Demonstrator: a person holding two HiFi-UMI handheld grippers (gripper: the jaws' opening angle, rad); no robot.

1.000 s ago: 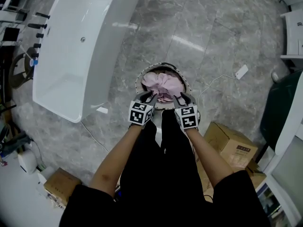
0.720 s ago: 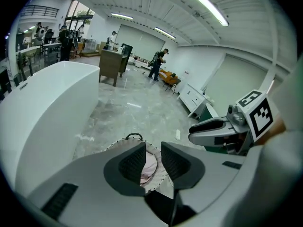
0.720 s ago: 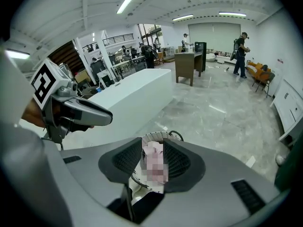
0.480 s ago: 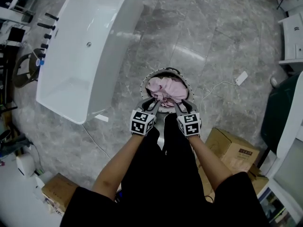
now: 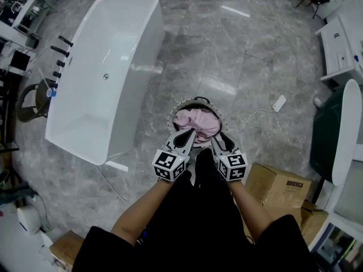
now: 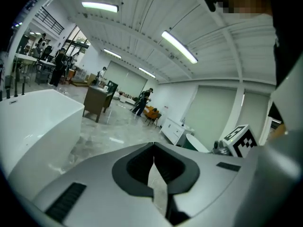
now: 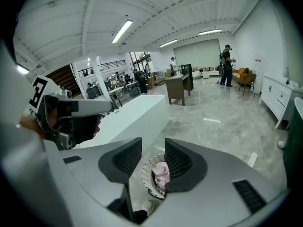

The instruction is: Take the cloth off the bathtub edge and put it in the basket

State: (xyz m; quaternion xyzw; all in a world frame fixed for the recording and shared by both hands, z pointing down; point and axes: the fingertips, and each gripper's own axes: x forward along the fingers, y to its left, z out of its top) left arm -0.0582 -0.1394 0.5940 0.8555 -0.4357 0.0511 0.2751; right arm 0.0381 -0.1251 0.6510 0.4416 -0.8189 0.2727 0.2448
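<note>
the crumpled pink cloth lies bunched inside the round pale basket on the grey marble floor, none of it on the long white bathtub. so i judge the task is done. the left tool has its jaws pressed together on nothing. the right tool has its jaws apart and empty. both hang over the basket's rim at 6 o'clock. the bathtub stands well apart at 10 o'clock and a brown cardboard box is near at 4 o'clock. the floor at 12 o'clock is open, so i think lifting straight up is the safe way out.
</note>
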